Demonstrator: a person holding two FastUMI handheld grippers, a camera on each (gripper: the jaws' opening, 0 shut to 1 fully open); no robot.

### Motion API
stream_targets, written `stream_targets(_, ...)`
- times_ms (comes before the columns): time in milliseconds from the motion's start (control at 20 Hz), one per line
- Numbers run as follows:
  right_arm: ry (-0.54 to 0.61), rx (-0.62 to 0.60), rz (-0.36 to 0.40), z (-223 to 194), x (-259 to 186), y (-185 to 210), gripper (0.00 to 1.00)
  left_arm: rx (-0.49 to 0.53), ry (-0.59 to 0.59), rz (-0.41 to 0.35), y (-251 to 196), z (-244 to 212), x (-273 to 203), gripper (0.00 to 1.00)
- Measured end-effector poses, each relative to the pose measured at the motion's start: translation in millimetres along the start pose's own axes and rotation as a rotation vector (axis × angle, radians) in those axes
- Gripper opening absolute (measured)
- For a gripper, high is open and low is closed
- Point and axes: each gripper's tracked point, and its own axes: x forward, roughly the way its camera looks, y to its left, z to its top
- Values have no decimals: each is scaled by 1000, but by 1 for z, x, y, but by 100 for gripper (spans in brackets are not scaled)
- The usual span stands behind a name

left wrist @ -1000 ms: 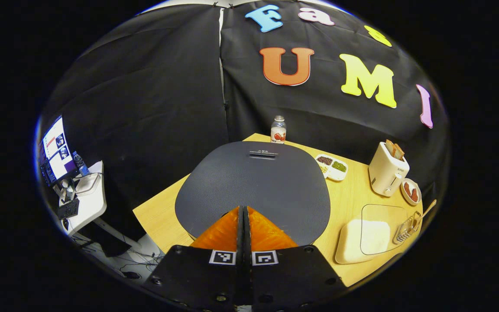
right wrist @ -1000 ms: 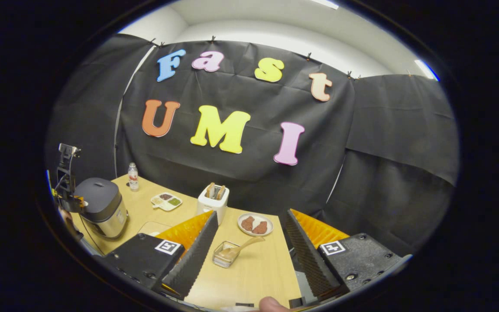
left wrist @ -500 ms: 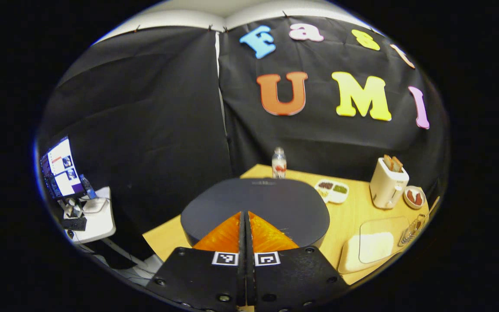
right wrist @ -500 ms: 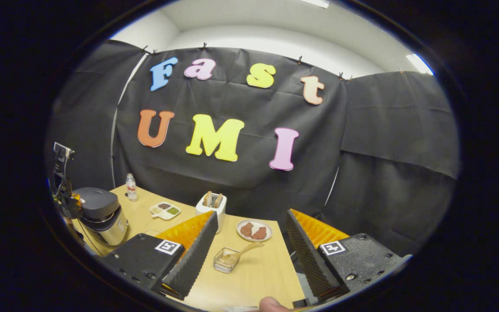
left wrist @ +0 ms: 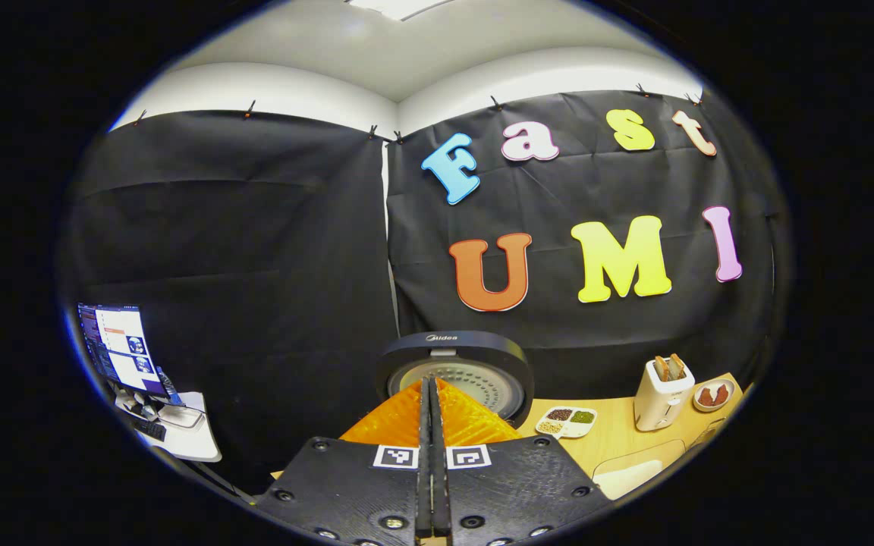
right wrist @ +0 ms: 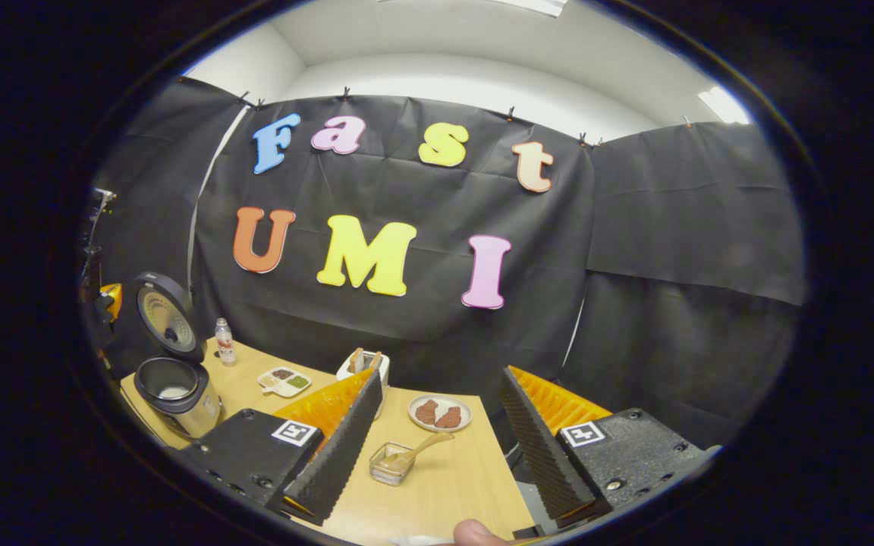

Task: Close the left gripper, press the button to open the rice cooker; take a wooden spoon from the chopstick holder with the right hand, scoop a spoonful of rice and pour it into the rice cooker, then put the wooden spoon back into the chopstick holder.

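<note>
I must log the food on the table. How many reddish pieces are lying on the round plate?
2. On the round plate beside the toaster, one piece lies left and one piece right, close together. Nothing appears hidden.

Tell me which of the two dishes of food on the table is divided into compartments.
The white tray, lying between the rice cooker and the toaster, has separate compartments. The round plate right of the toaster is undivided, holding two reddish-brown pieces.
</note>
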Motion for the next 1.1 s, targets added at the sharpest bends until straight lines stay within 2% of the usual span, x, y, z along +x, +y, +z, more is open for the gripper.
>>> stream_targets(100,2,3,-4,-2,1,-3,100,0,9,-16,-6,3,-10,0)
stream_targets(200,-2,9,-11,-3,1,-6,100,-28,26,-78,-22,4,-20,0)
stream_targets(300,-1,21,-17,-3,2,-9,100,-35,16,-115,-26,7,-26,39)
stream_targets(450,6,40,-19,-9,5,-9,100,22,18,-80,-13,3,-37,97)
stream_targets(750,22,152,3,-38,28,1,100,18,40,-99,-15,-6,-46,95)
stream_targets(900,139,206,-2,-92,62,4,100,12,40,-106,-17,-6,-54,95)
stream_targets(1100,231,280,-18,-155,119,5,100,15,38,-105,-24,-6,-61,95)
